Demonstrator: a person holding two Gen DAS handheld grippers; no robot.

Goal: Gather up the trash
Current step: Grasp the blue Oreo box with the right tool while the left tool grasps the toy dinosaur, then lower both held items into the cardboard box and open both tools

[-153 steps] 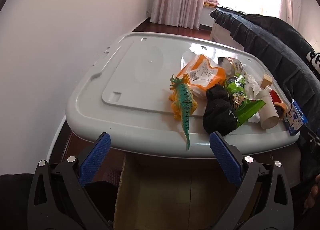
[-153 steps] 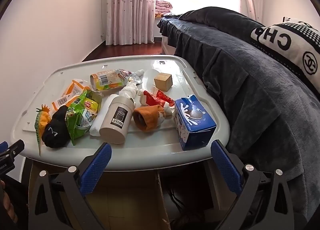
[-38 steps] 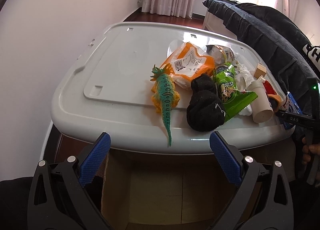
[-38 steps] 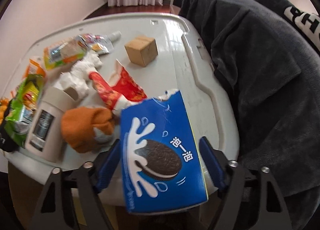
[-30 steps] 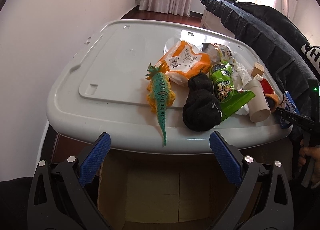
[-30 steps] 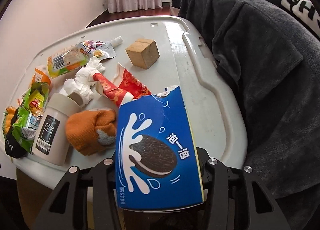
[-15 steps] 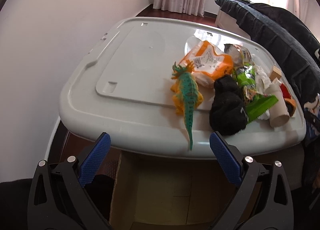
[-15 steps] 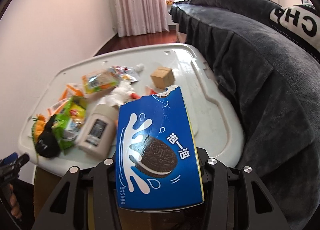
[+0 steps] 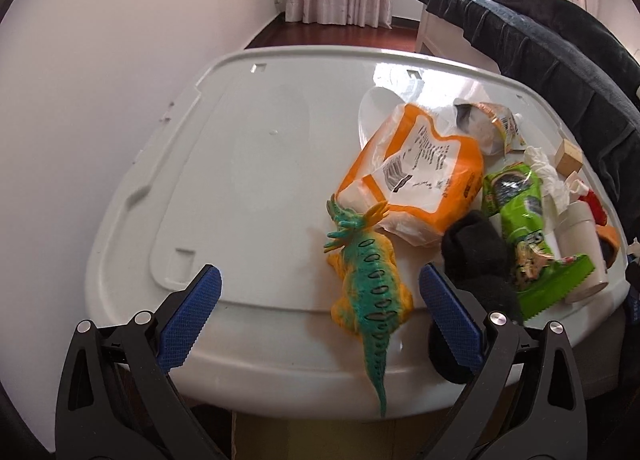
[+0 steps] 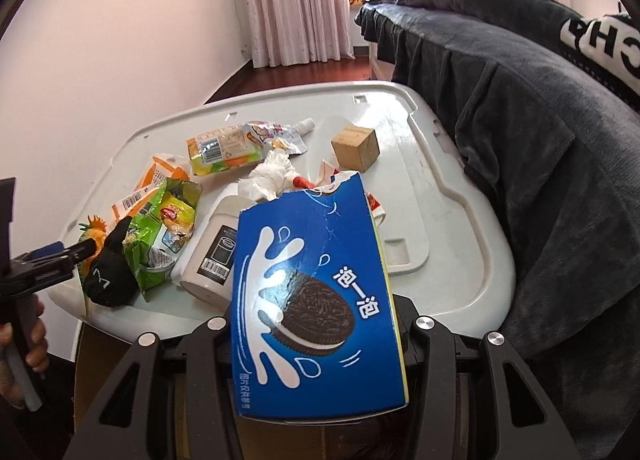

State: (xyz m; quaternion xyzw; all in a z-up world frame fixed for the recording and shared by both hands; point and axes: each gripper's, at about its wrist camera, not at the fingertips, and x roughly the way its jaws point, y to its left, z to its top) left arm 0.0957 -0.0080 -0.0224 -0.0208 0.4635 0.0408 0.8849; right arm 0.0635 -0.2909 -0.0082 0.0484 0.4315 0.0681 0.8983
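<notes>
My right gripper (image 10: 316,320) is shut on a torn blue cookie box (image 10: 312,260), held up clear of the grey lid (image 10: 400,147). Trash lies on the lid: an orange bag (image 9: 420,175), a green snack wrapper (image 9: 524,227), a drink pouch (image 10: 236,147), crumpled tissue (image 10: 272,175) and a white cup (image 10: 216,256). My left gripper (image 9: 320,284) is open over the lid's near edge, its right finger beside a toy dinosaur (image 9: 370,292) and a black sock (image 9: 476,260). Nothing is between its pads.
A wooden block (image 10: 356,147) and a red wrapper (image 9: 592,203) also sit on the lid. A dark blanket-covered sofa (image 10: 540,139) borders the right side, a white wall the left. An open cardboard box (image 9: 300,436) stands under the lid's near edge.
The right gripper closed on the blue box and lifted it off the lid. The left gripper moved forward over the lid's near edge, still open.
</notes>
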